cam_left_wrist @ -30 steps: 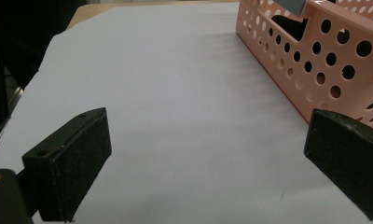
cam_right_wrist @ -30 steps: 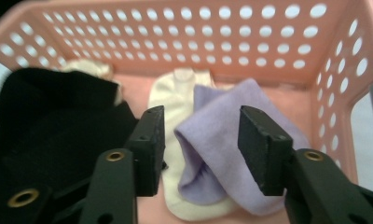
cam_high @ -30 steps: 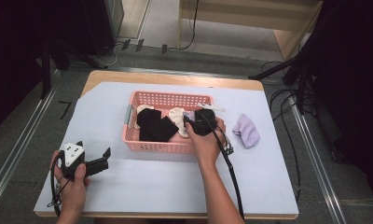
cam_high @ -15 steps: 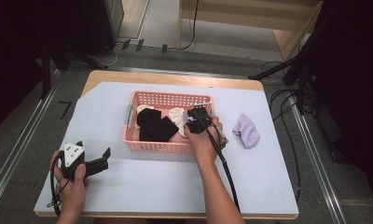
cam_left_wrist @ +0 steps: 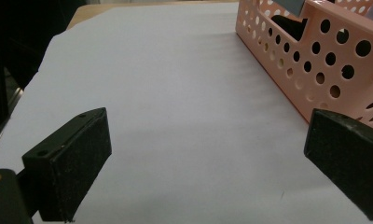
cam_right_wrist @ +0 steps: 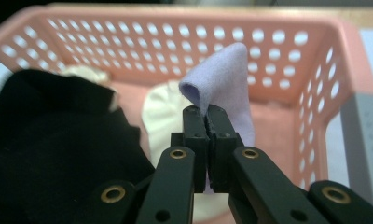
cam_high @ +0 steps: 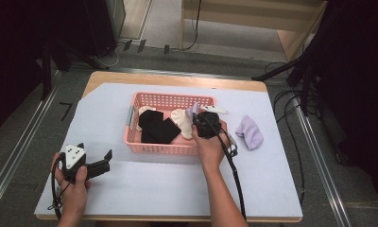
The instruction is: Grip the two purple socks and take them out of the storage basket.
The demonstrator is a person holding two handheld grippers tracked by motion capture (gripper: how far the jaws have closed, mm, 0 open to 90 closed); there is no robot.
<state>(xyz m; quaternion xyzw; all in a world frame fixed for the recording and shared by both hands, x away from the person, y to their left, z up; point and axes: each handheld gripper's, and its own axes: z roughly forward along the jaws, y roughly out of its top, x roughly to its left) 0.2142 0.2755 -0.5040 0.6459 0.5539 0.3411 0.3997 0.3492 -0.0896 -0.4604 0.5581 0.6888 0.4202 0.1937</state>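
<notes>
Mostly hidden behind right gripper [cam_right_wrist: 206, 122]: lilac sock [cam_right_wrist: 222, 77], lower part.

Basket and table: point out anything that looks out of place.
One lilac sock lies on the table right of the basket, apart from it, while the rest of the socks sit inside. Its likely mate, another lilac sock, is pinched in the right tongs over the basket. Nothing looks spilled or damaged.

there are no words, numbers or signs to read on anything in these pictures.
</notes>
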